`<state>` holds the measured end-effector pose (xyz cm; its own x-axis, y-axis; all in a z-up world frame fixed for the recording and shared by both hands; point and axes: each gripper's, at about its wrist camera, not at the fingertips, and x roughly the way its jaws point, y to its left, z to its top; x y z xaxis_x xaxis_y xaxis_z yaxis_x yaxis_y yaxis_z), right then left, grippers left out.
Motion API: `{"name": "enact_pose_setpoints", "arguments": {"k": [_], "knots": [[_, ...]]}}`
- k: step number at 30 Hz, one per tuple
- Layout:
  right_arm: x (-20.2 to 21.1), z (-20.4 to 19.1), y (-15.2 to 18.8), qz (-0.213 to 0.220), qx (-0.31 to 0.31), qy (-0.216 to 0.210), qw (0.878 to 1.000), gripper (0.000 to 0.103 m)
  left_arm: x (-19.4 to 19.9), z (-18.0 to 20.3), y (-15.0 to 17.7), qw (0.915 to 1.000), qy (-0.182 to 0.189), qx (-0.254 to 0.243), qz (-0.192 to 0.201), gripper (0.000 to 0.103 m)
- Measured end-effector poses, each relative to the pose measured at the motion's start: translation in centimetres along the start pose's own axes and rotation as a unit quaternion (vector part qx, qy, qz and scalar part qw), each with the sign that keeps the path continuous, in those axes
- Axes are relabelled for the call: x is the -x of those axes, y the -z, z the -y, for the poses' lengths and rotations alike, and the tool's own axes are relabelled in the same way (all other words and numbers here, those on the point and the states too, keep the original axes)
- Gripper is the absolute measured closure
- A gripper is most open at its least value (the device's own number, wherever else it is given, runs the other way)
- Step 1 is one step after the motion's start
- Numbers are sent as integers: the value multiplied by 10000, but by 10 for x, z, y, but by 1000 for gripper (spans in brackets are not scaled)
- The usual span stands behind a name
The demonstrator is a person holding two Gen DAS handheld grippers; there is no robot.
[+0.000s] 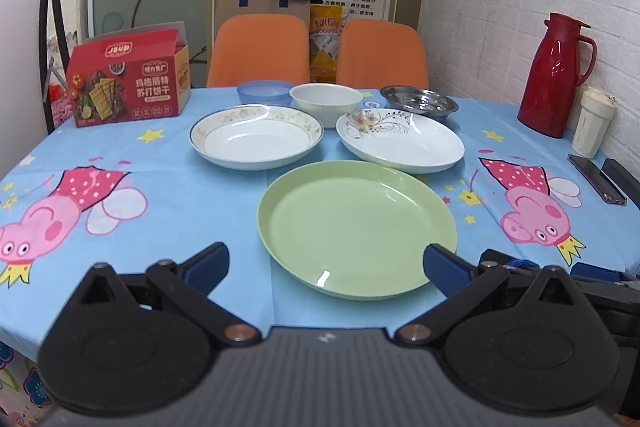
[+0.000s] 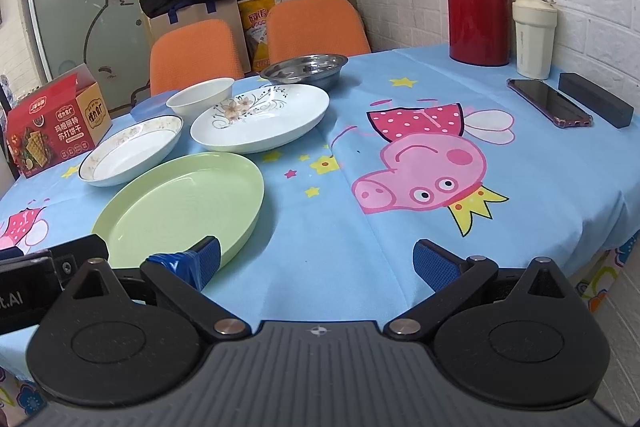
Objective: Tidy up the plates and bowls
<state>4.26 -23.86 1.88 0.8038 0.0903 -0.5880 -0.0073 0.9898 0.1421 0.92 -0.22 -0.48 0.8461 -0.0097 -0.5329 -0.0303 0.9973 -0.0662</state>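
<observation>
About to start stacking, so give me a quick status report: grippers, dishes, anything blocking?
Left gripper open, right gripper open, both empty. Green plate nearest, unstacked; two white plates, three bowls behind. Nothing blocking.

Both wrist views low at near table edge, facing wall; share green plate [image 1: 356, 227] [image 2: 180, 203].

table [image 1: 200, 195] (blue cloth), plates [image 1: 356, 227], bowls [image 1: 325, 101]

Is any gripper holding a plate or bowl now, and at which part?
Nothing is held. The left gripper and right gripper are both open, near the green plate.
</observation>
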Motion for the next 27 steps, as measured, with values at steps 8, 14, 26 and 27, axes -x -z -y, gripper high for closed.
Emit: {"name": "enact_pose_setpoints", "arguments": {"k": [8, 14, 26, 27], "knots": [[-1, 0, 0, -28, 9, -22, 10000, 12, 1, -1, 0, 10000, 27, 14, 13, 0], [-2, -1, 0, -37, 17, -21, 10000, 12, -1, -3, -2, 9999, 99, 37, 27, 0], [-17, -7, -1, -209, 73, -20, 9998, 13, -20, -12, -3, 9998, 98, 113, -157, 0], [-18, -7, -2, -229, 75, -23, 9997, 13, -22, -13, -5, 9997, 110, 120, -175, 0]]}}
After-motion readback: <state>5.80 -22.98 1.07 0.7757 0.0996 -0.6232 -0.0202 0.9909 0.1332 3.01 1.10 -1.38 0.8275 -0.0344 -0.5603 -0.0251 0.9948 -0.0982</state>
